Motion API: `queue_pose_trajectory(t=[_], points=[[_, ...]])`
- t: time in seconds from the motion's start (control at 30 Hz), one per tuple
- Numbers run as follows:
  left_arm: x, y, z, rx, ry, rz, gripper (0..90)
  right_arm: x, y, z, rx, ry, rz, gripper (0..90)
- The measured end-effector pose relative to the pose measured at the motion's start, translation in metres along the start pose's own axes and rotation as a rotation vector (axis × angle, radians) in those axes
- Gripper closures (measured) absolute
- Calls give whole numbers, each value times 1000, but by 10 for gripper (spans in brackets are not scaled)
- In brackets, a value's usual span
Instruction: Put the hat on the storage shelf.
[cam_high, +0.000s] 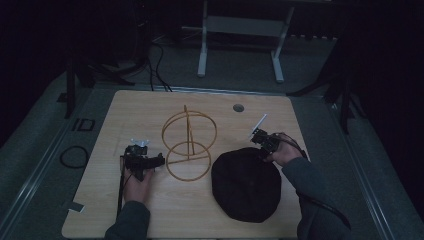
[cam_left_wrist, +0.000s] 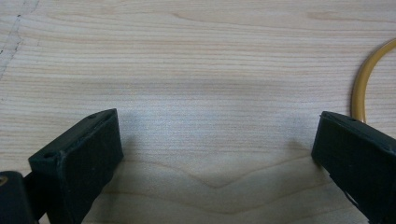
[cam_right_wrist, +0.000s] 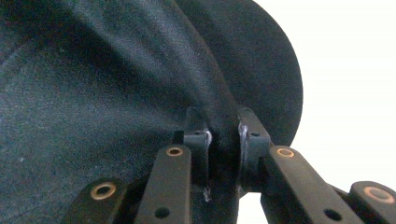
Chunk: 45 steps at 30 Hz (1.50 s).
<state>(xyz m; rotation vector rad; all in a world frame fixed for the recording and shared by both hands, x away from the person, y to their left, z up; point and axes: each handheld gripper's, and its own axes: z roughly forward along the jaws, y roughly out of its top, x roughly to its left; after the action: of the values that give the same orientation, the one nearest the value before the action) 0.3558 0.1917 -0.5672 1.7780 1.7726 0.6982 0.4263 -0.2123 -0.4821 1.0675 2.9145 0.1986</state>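
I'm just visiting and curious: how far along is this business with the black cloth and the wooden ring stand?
Early, it seems. Done: the right gripper has pinched a fold of the black cloth at its edge. In hand: that grip; the cloth lies flat on the table. Left: the wooden ring stand is bare, and the left gripper hangs open beside it, holding nothing.

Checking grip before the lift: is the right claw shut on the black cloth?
Shut. The right claw pinches a raised fold of the black cloth between its jaws.
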Motion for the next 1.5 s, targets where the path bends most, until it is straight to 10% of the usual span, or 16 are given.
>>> queue_pose_trajectory(t=[0.73,1.5], points=[[0,0,0,0,0,0,13,-14,-11,-7,34,124,69,782],[0,0,0,2,0,2,13,-42,-20,-53,-33,197,154,781]])
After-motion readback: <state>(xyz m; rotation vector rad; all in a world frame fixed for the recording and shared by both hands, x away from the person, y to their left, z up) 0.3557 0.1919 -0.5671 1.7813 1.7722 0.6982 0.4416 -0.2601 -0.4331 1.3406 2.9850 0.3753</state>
